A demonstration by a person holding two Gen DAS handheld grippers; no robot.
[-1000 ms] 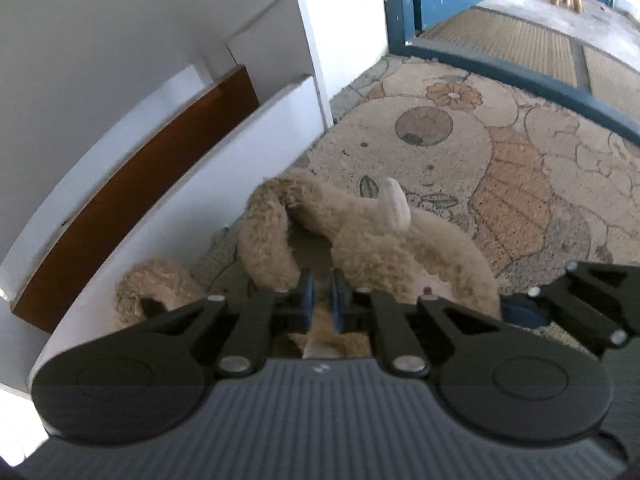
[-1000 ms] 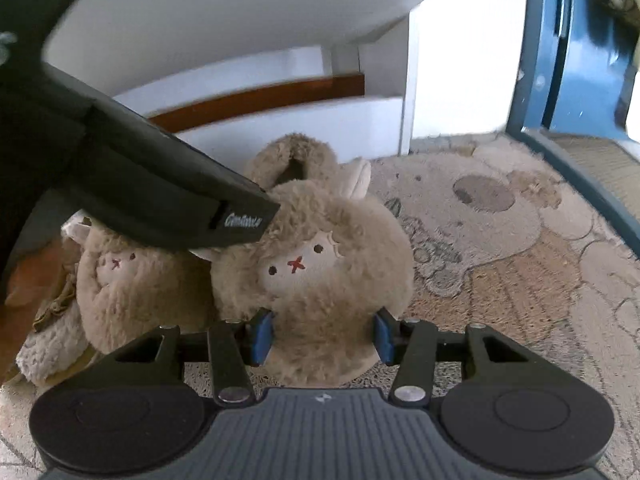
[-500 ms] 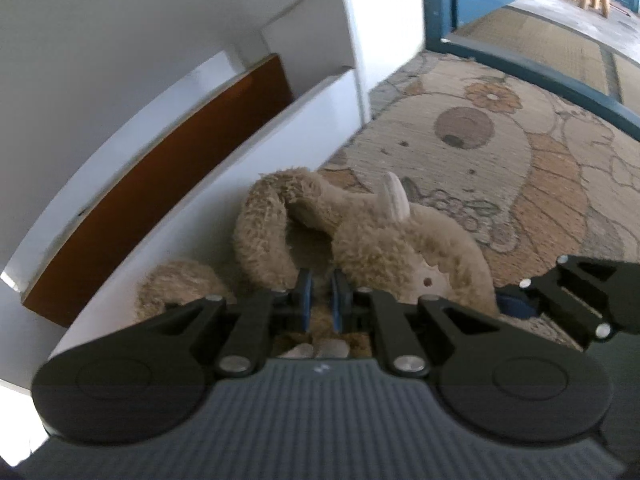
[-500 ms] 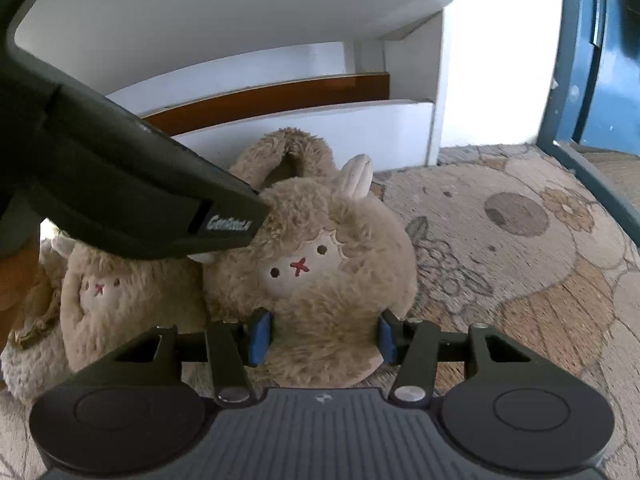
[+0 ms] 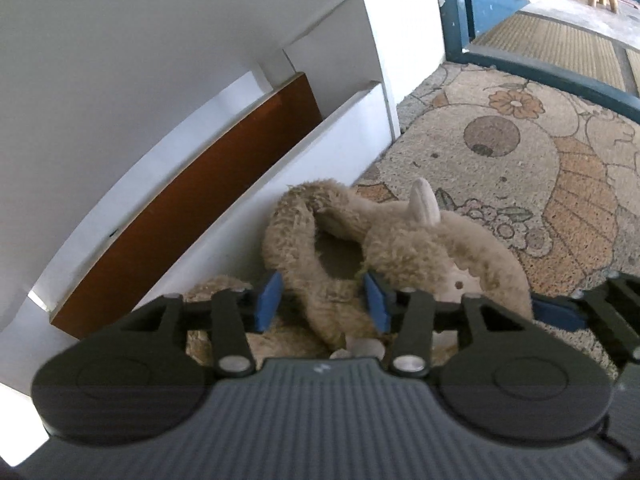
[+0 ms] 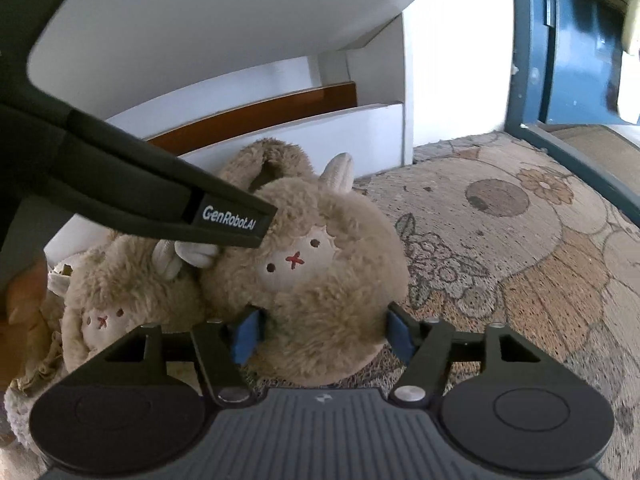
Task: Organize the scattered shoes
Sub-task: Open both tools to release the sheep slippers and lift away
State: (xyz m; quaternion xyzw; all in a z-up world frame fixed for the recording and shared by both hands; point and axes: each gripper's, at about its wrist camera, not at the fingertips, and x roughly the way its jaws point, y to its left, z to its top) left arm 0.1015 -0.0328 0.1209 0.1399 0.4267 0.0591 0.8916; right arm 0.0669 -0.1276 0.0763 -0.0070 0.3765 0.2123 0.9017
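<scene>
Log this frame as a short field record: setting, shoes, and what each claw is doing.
setting: patterned mat in front of a white low shelf
shoes: two fluffy tan sheep-face slippers side by side, right slipper, left slipper
left claw: opening, right slipper's heel collar between the fingers
right claw: opening, right slipper's toe between the fingers
placement: slippers lie on the mat against the shelf

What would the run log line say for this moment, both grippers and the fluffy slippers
left gripper: opening around slipper collar | right gripper: opening around sheep-face slipper toe | slipper on patterned rug | twin slipper beside it
</scene>
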